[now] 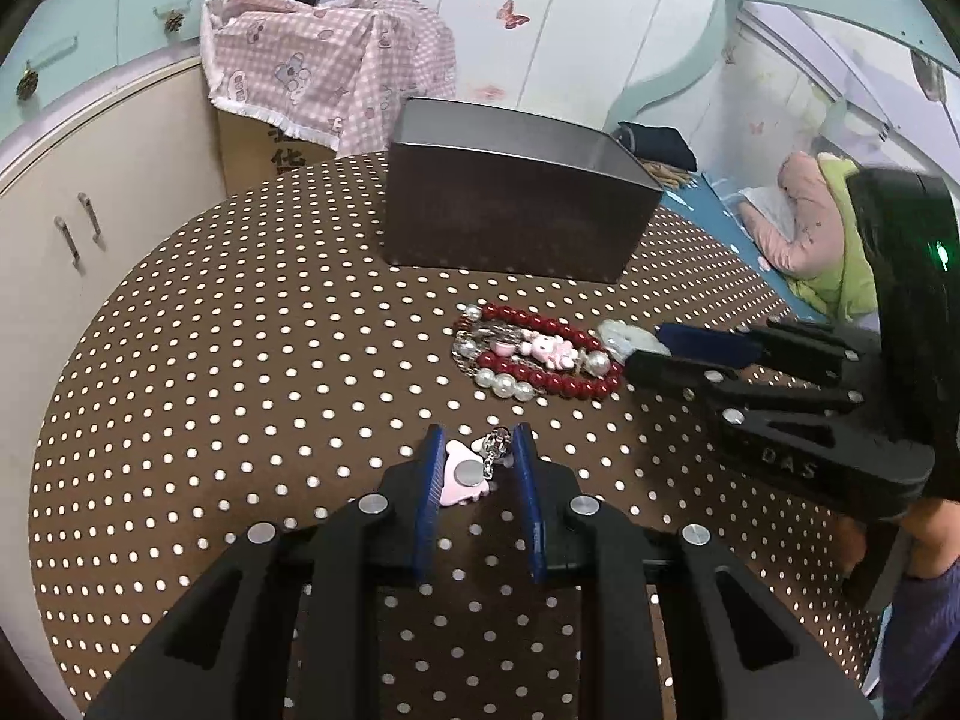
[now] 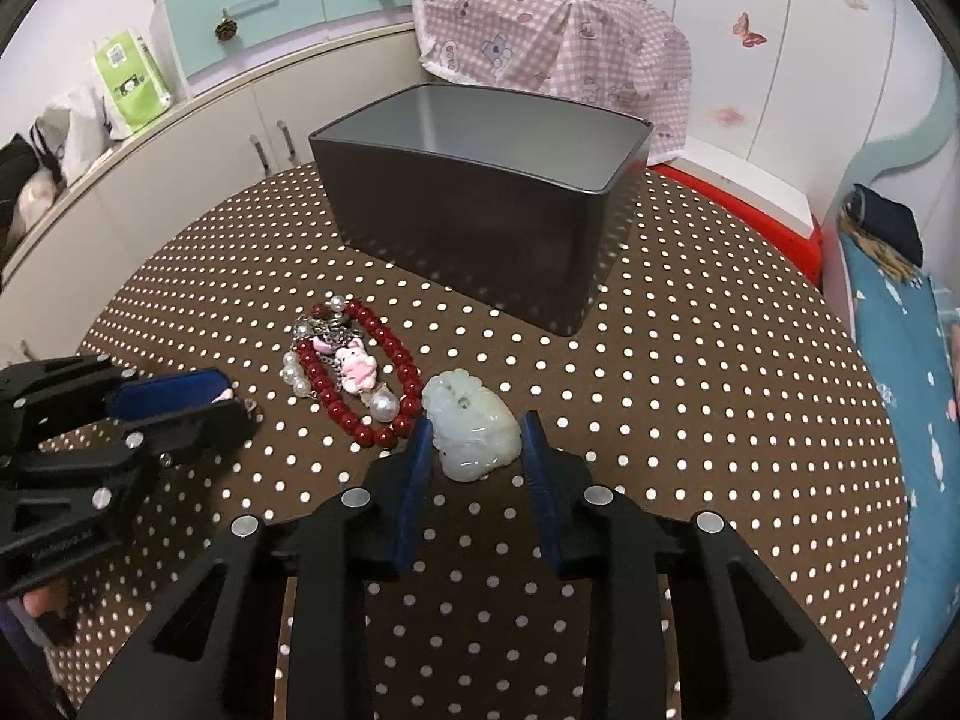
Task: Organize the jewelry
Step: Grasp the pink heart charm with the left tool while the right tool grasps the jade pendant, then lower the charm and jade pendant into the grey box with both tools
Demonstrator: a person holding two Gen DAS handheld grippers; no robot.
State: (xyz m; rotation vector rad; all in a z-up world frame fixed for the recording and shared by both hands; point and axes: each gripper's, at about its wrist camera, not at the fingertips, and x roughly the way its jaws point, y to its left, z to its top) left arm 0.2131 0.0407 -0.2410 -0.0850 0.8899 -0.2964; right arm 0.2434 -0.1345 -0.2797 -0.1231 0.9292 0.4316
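1. left wrist view: a table [image 1: 180, 360] under a brown cloth with white dots fills the frame. behind it stand cream cabinets [image 1: 90, 210], a pink checked cloth [image 1: 318, 60] draped over a carton, and a bed [image 1: 810, 228] at the right with pink and green bedding.
2. left wrist view: a dark grey open box [image 1: 516, 198] sits at the far side of the table. nearer lies a heap of jewelry: a red bead bracelet [image 1: 540, 372] with pearls and a pink charm [image 1: 546, 351] on top.
3. left wrist view: the left gripper [image 1: 477, 456] is released, its blue pads either side of a small pink heart-shaped charm [image 1: 462, 474] with a silver clasp, resting on the cloth. the right gripper [image 1: 648, 348] reaches in from the right beside the heap.
4. right wrist view: the same dotted table [image 2: 720, 420], the box [image 2: 480, 210] behind, cabinets and turquoise drawers [image 2: 270, 12] at the back, the bed [image 2: 900, 330] at the right.
5. right wrist view: the right gripper [image 2: 477, 444] is released, its pads flanking a pale green carved jade pendant [image 2: 474, 426] lying on the cloth, just beside the red bead bracelet [image 2: 360, 372]. the left gripper [image 2: 228, 402] is at the left edge.
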